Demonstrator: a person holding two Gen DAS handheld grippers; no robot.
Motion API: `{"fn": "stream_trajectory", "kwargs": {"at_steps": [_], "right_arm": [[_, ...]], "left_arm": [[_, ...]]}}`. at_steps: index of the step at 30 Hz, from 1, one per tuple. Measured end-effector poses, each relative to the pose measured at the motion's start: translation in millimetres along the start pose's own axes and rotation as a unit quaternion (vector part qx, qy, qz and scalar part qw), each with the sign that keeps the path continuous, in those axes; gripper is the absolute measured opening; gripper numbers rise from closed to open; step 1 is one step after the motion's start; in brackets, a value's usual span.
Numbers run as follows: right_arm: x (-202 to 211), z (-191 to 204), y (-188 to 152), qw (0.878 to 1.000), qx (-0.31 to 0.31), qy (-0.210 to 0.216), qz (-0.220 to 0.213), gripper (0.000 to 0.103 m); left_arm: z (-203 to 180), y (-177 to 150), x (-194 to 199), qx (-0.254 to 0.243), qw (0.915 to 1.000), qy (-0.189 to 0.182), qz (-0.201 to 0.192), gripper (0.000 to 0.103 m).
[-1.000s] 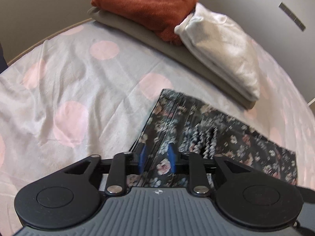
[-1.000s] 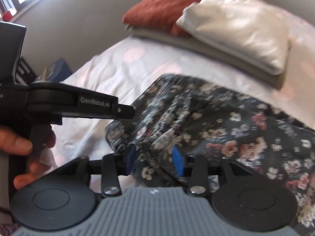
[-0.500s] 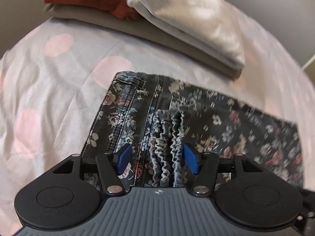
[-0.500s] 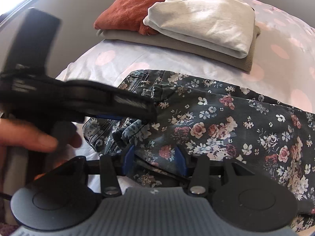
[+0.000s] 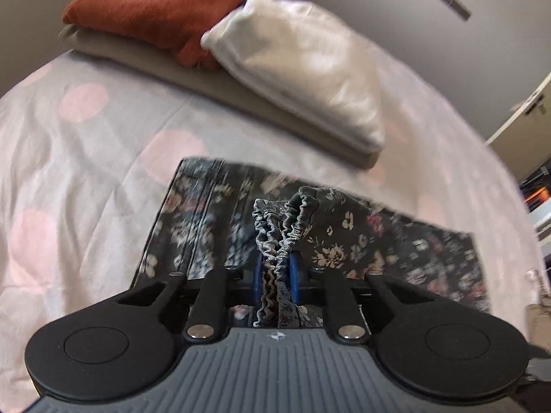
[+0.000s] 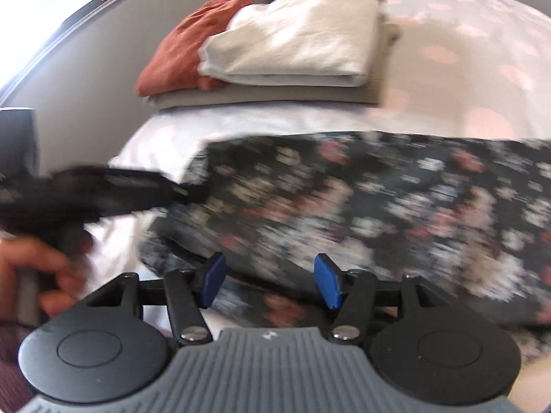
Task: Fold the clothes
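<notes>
The jaws of the left gripper (image 5: 274, 273) are closing, its blue pads pinching the gathered elastic waistband (image 5: 280, 227) of the floral trousers (image 5: 378, 241), which bunches up between them. The jaws of the right gripper (image 6: 272, 284) are opening and stand wide, the pads clear of the cloth, though the near edge of the trousers (image 6: 361, 206) lies between and under them.

The trousers lie flat on the spotted bedsheet (image 5: 79, 158), the waist end toward the left gripper and the legs running off to the right. Their far edge is straight and stops short of a stack of folded clothes: a rust garment (image 5: 162, 10) and a white one (image 5: 306, 69) side by side on a taupe one (image 5: 213, 86). A strip of bare sheet separates the stack from the trousers. To the left of the trousers the sheet is open and wrinkled. In the right wrist view the left gripper (image 6: 193, 192), blurred, reaches the trousers' left corner, with a hand (image 6: 38, 268) on its handle by the bed's edge.
</notes>
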State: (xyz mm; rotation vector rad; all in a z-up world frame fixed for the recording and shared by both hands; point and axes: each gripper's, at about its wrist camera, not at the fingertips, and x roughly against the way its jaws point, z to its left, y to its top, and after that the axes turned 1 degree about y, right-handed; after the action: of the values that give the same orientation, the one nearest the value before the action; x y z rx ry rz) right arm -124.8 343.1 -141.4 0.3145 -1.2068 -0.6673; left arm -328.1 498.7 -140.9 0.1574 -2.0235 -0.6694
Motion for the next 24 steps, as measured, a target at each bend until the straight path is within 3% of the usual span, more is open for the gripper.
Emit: {"fn": "stream_trajectory", "kwargs": {"at_steps": [5, 9, 15, 20, 24], "right_arm": [[27.3, -50.8, -26.7, 0.997, -0.058, -0.042, 0.009, 0.061], [41.2, -75.6, -46.2, 0.994, -0.079, -0.074, 0.009, 0.061], [50.2, -94.2, -62.3, 0.991, -0.106, -0.082, 0.007, 0.061], [68.9, -107.8, -68.6, 0.989, -0.114, -0.089, -0.019, 0.061], [86.0, -116.4, -72.5, 0.986, -0.098, -0.129, -0.046, 0.061]], "left_arm": [[-2.4, 20.1, 30.7, -0.005, 0.9994, -0.025, -0.025, 0.013], [4.5, 27.5, 40.0, -0.014, 0.9994, 0.011, -0.028, 0.013], [35.4, 21.2, 10.5, 0.000, 0.9970, 0.078, 0.001, 0.013], [56.1, 13.6, -13.9, 0.015, 0.9951, 0.093, 0.030, 0.013], [51.0, 0.7, -31.0, -0.030, 0.9909, 0.127, 0.035, 0.015]]}}
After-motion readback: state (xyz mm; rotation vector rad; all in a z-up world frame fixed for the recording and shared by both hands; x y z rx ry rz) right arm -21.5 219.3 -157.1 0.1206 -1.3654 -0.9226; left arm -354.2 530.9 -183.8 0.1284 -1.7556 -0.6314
